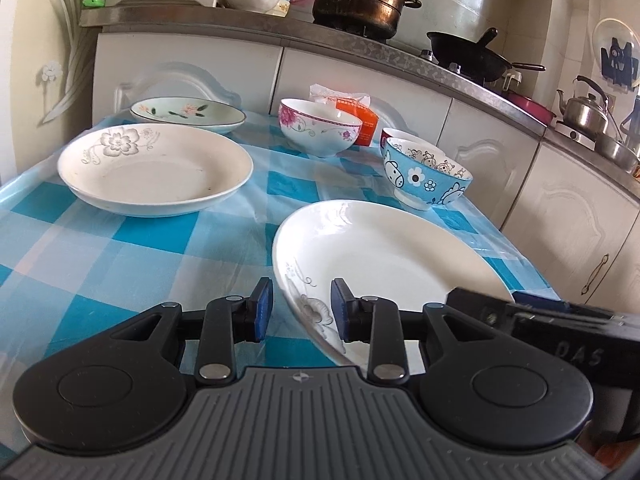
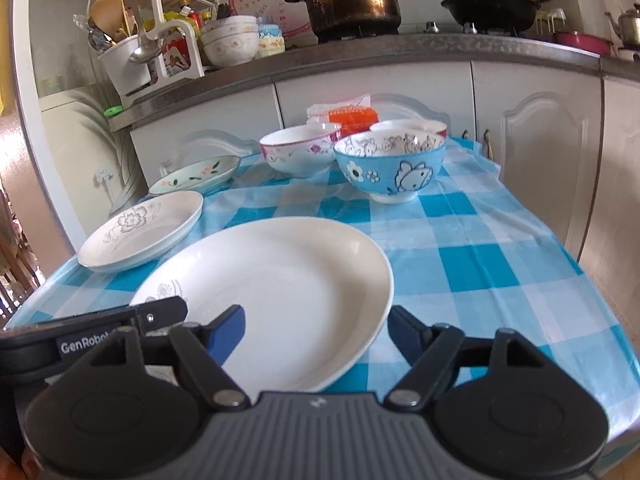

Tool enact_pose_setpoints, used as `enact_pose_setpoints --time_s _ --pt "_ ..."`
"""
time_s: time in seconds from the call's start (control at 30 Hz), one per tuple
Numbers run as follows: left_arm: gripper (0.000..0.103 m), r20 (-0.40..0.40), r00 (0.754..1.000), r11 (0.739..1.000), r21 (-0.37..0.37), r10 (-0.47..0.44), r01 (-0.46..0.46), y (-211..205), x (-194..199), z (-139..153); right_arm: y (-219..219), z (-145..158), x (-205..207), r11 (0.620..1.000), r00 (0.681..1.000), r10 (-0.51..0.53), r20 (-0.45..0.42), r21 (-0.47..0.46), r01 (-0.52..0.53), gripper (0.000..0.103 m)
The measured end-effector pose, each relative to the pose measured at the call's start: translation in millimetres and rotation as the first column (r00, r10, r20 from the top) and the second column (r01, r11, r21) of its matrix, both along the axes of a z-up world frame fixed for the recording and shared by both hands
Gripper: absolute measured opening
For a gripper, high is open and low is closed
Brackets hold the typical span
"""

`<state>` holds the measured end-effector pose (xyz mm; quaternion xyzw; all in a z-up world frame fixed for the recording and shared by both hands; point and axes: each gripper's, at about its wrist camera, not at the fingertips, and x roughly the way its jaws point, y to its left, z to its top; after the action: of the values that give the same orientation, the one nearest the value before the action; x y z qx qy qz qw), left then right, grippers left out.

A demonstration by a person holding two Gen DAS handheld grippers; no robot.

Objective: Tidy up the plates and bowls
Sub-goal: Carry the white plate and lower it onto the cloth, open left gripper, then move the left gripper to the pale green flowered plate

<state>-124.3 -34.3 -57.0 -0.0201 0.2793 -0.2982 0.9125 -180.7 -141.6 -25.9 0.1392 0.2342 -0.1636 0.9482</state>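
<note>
Both claws, left and right, stand spread around the white plate's rim; "GenRobot" marks the left one.

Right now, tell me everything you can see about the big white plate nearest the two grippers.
The big white plate is round, shallow and glossy, ceramic by its look, with a grey flower sketch on its near-left rim. It is empty and lies flat on the blue checked tablecloth. The left gripper straddles the flowered rim, pads apart from it; the right gripper stands open around the near edge.
</note>
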Motion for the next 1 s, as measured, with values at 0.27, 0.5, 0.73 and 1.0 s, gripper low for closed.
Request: enact_pose_setpoints --time_s 0.27,0.5,0.73,1.0 --pt "0.065 0.056 0.998 0.999 0.005 0.033 -0.034 21 -22 9 -4 13 -28 0.998 0.998 -0.056 0.029 0.025 0.056 0.094" --pt "0.075 0.067 0.996 0.998 0.029 0.058 -0.060 39 -47 14 -1 20 -46 0.994 0.995 -0.094 0.031 0.066 0.092 0.098" --pt "0.086 0.083 0.989 0.992 0.034 0.119 -0.122 57 -62 25 8 24 -56 0.993 0.996 -0.082 0.028 0.091 0.079 0.100" --pt "0.098 0.119 0.962 0.966 0.053 0.246 -0.253 82 -66 44 20 31 -66 0.996 0.999 -0.030 0.044 0.080 0.027 0.101"
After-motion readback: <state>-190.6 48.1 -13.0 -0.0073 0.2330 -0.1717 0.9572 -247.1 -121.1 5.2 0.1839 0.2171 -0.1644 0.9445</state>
